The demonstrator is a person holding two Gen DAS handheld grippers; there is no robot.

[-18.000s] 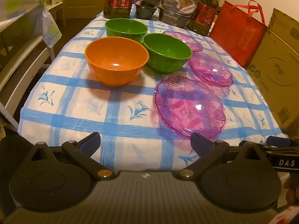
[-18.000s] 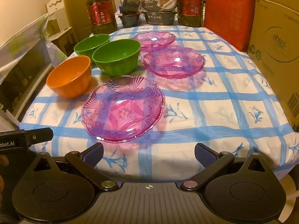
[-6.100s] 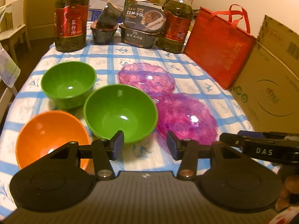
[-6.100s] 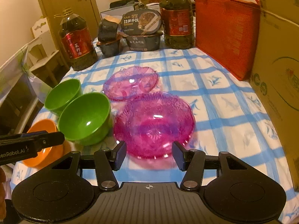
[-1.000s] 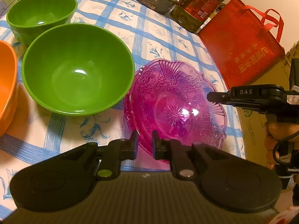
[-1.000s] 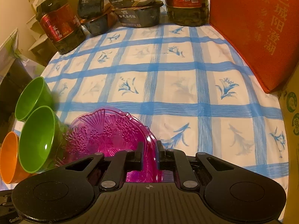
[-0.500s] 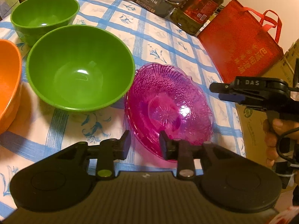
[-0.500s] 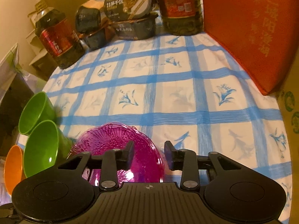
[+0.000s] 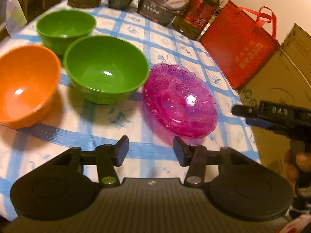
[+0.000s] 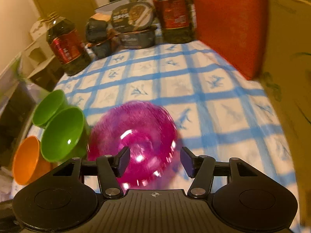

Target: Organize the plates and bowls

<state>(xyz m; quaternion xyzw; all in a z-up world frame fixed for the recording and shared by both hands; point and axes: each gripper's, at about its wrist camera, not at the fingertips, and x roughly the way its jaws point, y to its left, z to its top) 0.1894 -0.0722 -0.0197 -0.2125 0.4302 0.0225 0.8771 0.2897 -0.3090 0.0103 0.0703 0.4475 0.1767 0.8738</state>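
A stack of pink glass plates (image 9: 179,101) (image 10: 134,139) rests on the blue-checked tablecloth (image 9: 171,44). Left of it stand a big green bowl (image 9: 106,68) (image 10: 63,133), a second green bowl (image 9: 65,29) (image 10: 48,106) behind it and an orange bowl (image 9: 25,87) (image 10: 27,162). My left gripper (image 9: 151,150) hovers just short of the stack's near rim, jaws opening, nothing between them. My right gripper (image 10: 154,161) is above the stack's near edge, jaws opening and free of the plates. The right gripper's body shows at the right of the left wrist view, held by a hand (image 9: 295,163).
Oil bottles (image 10: 66,46) (image 10: 175,13) and stacked food containers (image 10: 134,27) line the table's far end. A red bag (image 9: 241,52) (image 10: 229,23) and a cardboard box (image 9: 281,89) stand along the right edge. A white chair (image 10: 38,44) is off the left side.
Both grippers were shut on the pink stack's rim a second ago. They have let go, opened, and pulled back and up from the plates, which stay on the cloth.
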